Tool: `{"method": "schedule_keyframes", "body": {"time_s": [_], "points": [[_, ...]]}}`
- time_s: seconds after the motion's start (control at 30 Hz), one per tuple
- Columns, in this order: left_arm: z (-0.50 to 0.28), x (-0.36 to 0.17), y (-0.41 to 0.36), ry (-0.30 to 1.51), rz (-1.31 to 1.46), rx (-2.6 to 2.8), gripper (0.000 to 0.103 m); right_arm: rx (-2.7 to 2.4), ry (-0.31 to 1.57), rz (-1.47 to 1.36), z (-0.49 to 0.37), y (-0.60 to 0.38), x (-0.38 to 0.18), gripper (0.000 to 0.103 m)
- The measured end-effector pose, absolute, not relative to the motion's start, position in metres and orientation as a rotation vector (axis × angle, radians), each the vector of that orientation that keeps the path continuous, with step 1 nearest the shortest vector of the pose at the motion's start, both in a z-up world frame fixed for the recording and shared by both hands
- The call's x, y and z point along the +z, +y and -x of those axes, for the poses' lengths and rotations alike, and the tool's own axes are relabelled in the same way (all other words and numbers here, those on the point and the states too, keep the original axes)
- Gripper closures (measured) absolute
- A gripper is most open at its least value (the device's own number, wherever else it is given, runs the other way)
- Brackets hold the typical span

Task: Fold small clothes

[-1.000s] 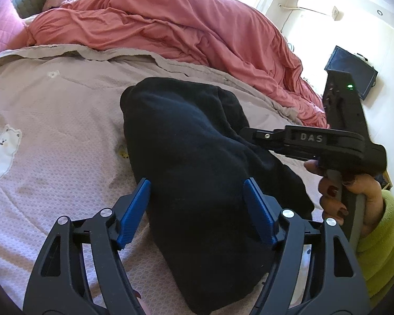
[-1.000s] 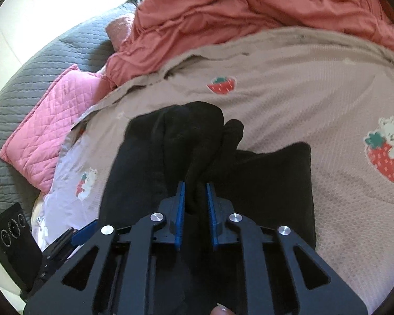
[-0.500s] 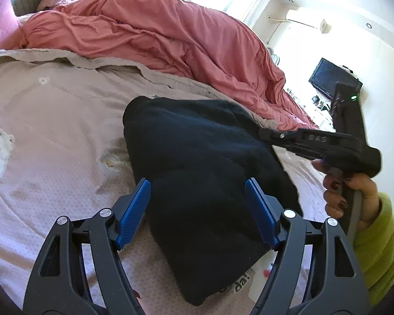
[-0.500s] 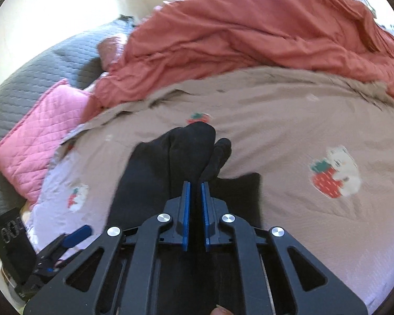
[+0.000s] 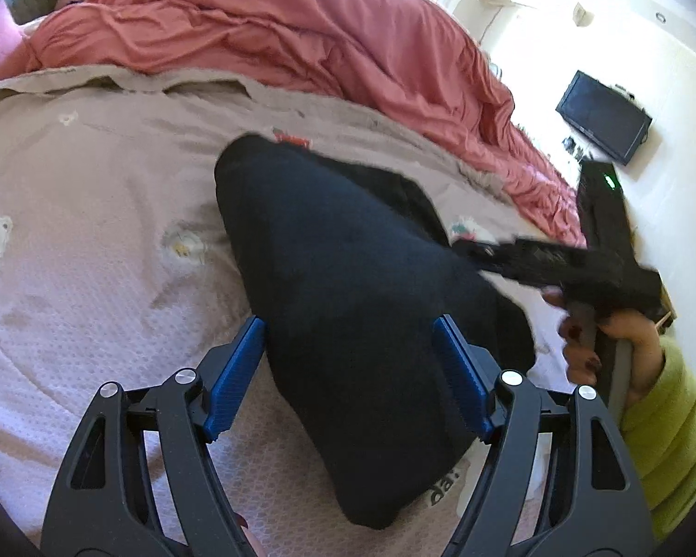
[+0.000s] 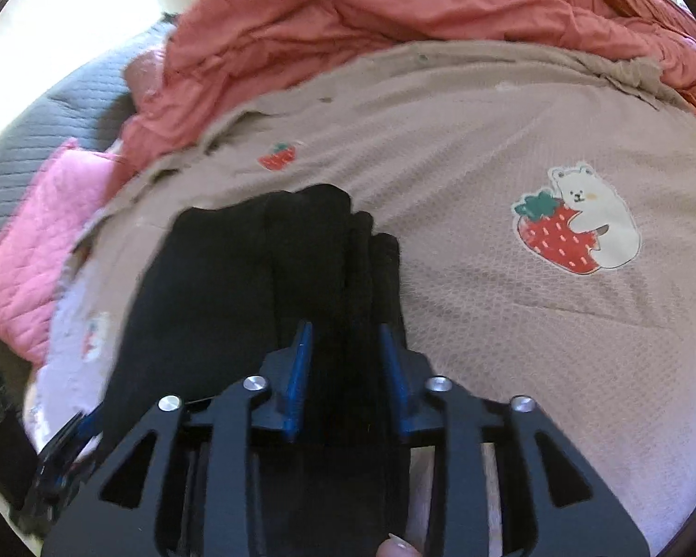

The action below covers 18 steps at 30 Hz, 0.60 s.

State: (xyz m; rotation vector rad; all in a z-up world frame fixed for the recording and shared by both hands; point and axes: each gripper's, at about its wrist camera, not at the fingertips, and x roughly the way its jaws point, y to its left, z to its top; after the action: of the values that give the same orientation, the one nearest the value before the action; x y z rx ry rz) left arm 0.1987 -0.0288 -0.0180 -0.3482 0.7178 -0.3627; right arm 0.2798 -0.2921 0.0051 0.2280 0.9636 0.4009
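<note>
A black garment (image 5: pixel 348 288) lies folded in a thick bundle on the pink bedspread (image 5: pixel 93 232). My left gripper (image 5: pixel 348 362) is open, its blue fingers on either side of the bundle's near end. My right gripper (image 6: pixel 345 352) is partly open, with the garment (image 6: pixel 255 269) between its blue fingers. It also shows in the left wrist view (image 5: pixel 557 264), blurred, at the bundle's right side, held by a hand in a green sleeve.
A red duvet (image 5: pixel 278 32) is heaped along the far side of the bed. A pink pillow (image 6: pixel 37 232) and grey quilted headboard (image 6: pixel 37 130) are at the left. The bedspread (image 6: pixel 533 348) carries strawberry and bear prints. A dark screen (image 5: pixel 603 116) hangs on the wall.
My right gripper's fingers have opened from tightly shut on the garment to partly apart. The garment's folded part has come down onto the bundle. My left gripper stayed open.
</note>
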Motion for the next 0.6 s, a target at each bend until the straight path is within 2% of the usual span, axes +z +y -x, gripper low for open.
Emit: {"method": "schedule_keyframes", "body": {"time_s": [0.17, 0.37, 0.6], "points": [[-0.193, -0.011, -0.025, 0.675, 0.344, -0.335, 0.036, 0.482, 0.952, -0.251, -0.243, -0.305, 0.011, 0.059], [-0.188, -0.013, -0.037, 0.673, 0.325, -0.360, 0.036, 0.603, 0.899, -0.171, -0.204, -0.303, 0.018, 0.059], [-0.188, -0.017, -0.046, 0.687, 0.263, -0.340, 0.035, 0.631, 0.942, -0.026, -0.213, -0.283, -0.002, 0.056]]}}
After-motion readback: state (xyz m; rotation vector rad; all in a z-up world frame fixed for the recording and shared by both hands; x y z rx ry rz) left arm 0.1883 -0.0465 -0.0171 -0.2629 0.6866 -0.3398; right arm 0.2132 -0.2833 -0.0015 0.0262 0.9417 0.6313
